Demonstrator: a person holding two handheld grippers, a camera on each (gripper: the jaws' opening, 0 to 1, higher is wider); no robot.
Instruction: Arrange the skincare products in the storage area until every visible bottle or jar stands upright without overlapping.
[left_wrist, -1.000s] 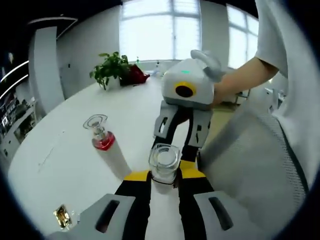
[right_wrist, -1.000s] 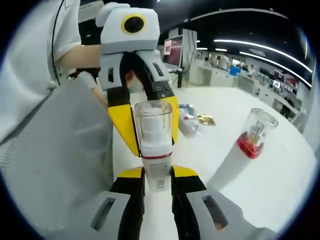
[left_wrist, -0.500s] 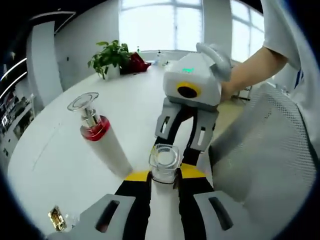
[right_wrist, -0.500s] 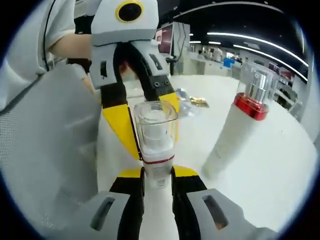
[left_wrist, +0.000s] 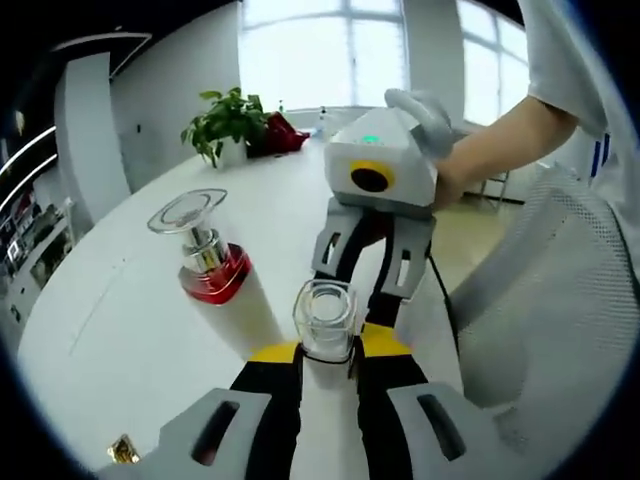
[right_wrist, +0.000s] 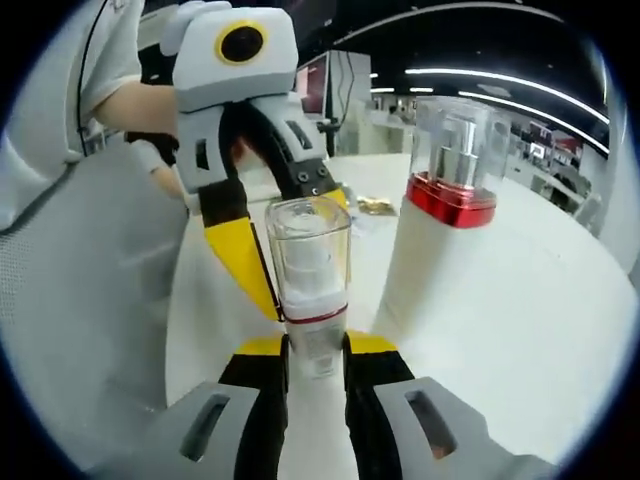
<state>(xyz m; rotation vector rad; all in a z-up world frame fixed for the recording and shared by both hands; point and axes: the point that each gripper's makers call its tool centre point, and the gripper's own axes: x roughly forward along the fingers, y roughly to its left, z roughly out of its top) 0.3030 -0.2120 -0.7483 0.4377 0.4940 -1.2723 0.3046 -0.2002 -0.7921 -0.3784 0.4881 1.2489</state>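
Observation:
A small bottle (left_wrist: 327, 320) with a clear cap and a thin red ring sits between the yellow pads of my left gripper (left_wrist: 328, 350), which is shut on it. In the right gripper view the same small bottle (right_wrist: 308, 275) stands in my right gripper (right_wrist: 316, 345), also shut on it. The right gripper's grey fingers (left_wrist: 398, 272) reach down to it from above, and the left gripper's yellow fingers (right_wrist: 240, 255) flank its cap. A tall white bottle (left_wrist: 222, 285) with a red collar and clear cap stands upright just beside it, close on the right in the right gripper view (right_wrist: 432, 255).
The white table (left_wrist: 100, 330) holds a potted plant (left_wrist: 230, 125) and a red item (left_wrist: 282, 133) at its far end. A gold wrapper (left_wrist: 124, 450) lies near my left gripper, more wrappers (right_wrist: 375, 206) further off. A grey mesh chair (left_wrist: 545, 320) stands at the table's edge. A person's arm (left_wrist: 500, 150) holds the right gripper.
Both views have shifted with the hands. The small bottle, still held by both grippers, now sits closer to the tall white bottle, which looms larger in the right gripper view.

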